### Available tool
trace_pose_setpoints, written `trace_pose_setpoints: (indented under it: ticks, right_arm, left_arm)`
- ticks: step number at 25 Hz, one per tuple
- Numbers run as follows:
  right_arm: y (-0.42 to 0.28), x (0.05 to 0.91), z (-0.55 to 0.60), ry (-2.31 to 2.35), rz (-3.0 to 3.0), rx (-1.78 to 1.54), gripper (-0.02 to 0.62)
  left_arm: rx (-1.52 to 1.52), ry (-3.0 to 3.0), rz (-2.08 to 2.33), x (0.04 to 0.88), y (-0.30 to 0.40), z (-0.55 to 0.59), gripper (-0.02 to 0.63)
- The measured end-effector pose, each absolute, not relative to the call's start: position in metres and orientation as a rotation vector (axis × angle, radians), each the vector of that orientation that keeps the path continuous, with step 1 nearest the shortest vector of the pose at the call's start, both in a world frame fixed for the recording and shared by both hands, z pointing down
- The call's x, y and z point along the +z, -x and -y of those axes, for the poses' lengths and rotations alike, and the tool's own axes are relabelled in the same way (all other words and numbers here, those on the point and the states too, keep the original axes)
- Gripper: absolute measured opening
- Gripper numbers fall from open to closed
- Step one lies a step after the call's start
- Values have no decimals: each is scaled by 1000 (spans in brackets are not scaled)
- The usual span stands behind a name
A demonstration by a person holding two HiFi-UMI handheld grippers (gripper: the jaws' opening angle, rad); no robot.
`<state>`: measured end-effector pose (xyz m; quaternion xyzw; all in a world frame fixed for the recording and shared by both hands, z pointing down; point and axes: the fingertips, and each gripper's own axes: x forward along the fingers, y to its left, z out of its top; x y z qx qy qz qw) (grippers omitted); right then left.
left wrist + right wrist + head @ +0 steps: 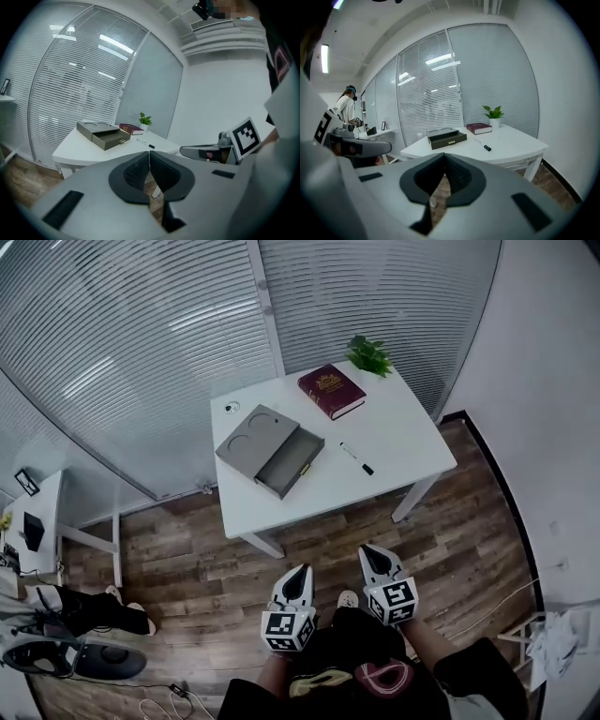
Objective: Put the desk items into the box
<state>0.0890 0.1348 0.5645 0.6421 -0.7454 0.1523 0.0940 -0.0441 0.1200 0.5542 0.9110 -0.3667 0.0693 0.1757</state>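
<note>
On the white desk point(394, 460) lies a grey box point(269, 448) with its drawer pulled out, a dark red book point(331, 390) behind it and a black-and-white marker point(356, 457) to its right. The same box point(103, 133) point(446, 137), book point(131, 129) point(479, 128) and marker point(144, 143) point(482, 145) show in both gripper views, well ahead of the jaws. My left gripper point(302, 572) point(149, 156) and right gripper point(367, 553) point(444, 156) hang side by side over the floor, short of the desk's near edge. Both are shut with nothing in them.
A small potted plant point(368, 354) stands at the desk's far corner by the blinds-covered glass wall point(141, 343). The wooden floor point(187, 568) lies between me and the desk. A second white desk point(42, 521) and a person point(346, 110) are off to the left.
</note>
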Motion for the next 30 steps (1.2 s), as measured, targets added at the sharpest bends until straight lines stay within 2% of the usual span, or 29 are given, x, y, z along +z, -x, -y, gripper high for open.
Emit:
trace_pose_setpoints:
  ticks: [12, 18, 30]
  right_arm:
    - [-131, 576, -115, -1907, 2224, 543, 11]
    - [-128, 570, -92, -1905, 2251, 524, 11]
    - [-146, 566, -32, -2010, 2138, 530, 11]
  left_arm:
    - [222, -2539, 1114, 558, 17, -102, 18]
    - [210, -2543, 1142, 555, 22, -85, 18]
    - [178, -2614, 1044, 540, 7, -3, 18]
